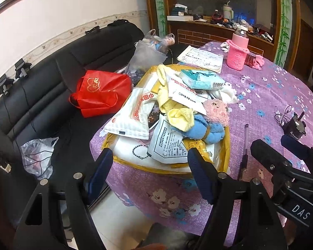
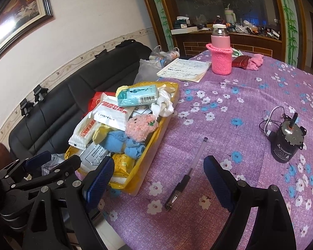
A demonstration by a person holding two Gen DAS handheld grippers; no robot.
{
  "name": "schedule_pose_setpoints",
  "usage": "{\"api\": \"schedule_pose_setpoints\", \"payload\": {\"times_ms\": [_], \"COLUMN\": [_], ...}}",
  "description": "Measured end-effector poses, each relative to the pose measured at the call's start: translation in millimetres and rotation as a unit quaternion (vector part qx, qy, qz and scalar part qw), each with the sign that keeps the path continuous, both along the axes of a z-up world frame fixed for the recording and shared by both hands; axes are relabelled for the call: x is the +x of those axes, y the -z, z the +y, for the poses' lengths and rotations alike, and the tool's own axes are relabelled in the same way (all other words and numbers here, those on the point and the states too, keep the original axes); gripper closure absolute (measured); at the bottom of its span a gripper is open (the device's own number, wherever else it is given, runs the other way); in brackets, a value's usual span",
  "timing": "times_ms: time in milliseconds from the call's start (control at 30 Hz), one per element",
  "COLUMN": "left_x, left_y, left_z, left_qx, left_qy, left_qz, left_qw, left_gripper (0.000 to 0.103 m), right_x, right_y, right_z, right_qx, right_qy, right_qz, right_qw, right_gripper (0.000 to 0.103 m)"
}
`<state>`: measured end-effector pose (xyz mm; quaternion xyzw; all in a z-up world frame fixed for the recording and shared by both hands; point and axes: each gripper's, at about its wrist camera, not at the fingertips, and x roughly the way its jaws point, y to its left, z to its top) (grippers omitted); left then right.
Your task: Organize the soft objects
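Observation:
A yellow bag (image 1: pixel 224 145) (image 2: pixel 150 145) lies open at the table's left edge, heaped with soft things: a pink plush toy (image 1: pixel 216 109) (image 2: pixel 140 126), a blue cloth (image 1: pixel 206 130) (image 2: pixel 123 143), a yellow towel (image 1: pixel 181 117), a white cloth (image 2: pixel 163 104), a teal tissue pack (image 1: pixel 200 79) (image 2: pixel 135 95) and white packets (image 1: pixel 133 114). My left gripper (image 1: pixel 150 160) hangs open just before the bag's near end, holding nothing. My right gripper (image 2: pixel 158 170) stands open over the tablecloth with a pen (image 2: pixel 184 177) between its fingers' lines, untouched.
On the purple flowered tablecloth (image 2: pixel 250 108) stand a pink-sleeved bottle (image 2: pixel 221 50), a notebook (image 2: pixel 185 70), a pink cloth (image 2: pixel 255 61) and a small black motor (image 2: pixel 285 139). A black sofa (image 1: pixel 41 95) at left carries a red bag (image 1: pixel 102 91) and plastic bags (image 1: pixel 39 156).

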<state>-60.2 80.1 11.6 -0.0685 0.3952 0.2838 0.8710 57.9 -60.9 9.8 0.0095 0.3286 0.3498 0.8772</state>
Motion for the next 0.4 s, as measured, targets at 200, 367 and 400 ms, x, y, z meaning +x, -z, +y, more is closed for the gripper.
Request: {"api": "schedule_pose_setpoints", "payload": {"times_ms": [200, 367, 400], "left_x": [1.4, 1.7, 1.5], "left_y": [-3.1, -5.3, -5.6], "left_z": [9.3, 11.8, 12.5], "left_qx": [-0.006, 0.007, 0.004], "left_qy": [-0.008, -0.006, -0.005], "left_qz": [-0.01, -0.019, -0.022], "left_qw": [0.9999, 0.9998, 0.9997], "left_gripper": [0.029, 0.029, 0.029], "right_x": [1.4, 1.9, 2.3], "right_y": [-2.7, -1.3, -1.0], "right_z": [4.1, 9.0, 9.6], "right_qx": [0.005, -0.003, -0.003], "right_qy": [-0.007, -0.007, -0.005], "right_qz": [-0.004, -0.006, -0.006], "right_qw": [1.0, 1.0, 1.0], "right_gripper": [0.014, 0.014, 0.014]}}
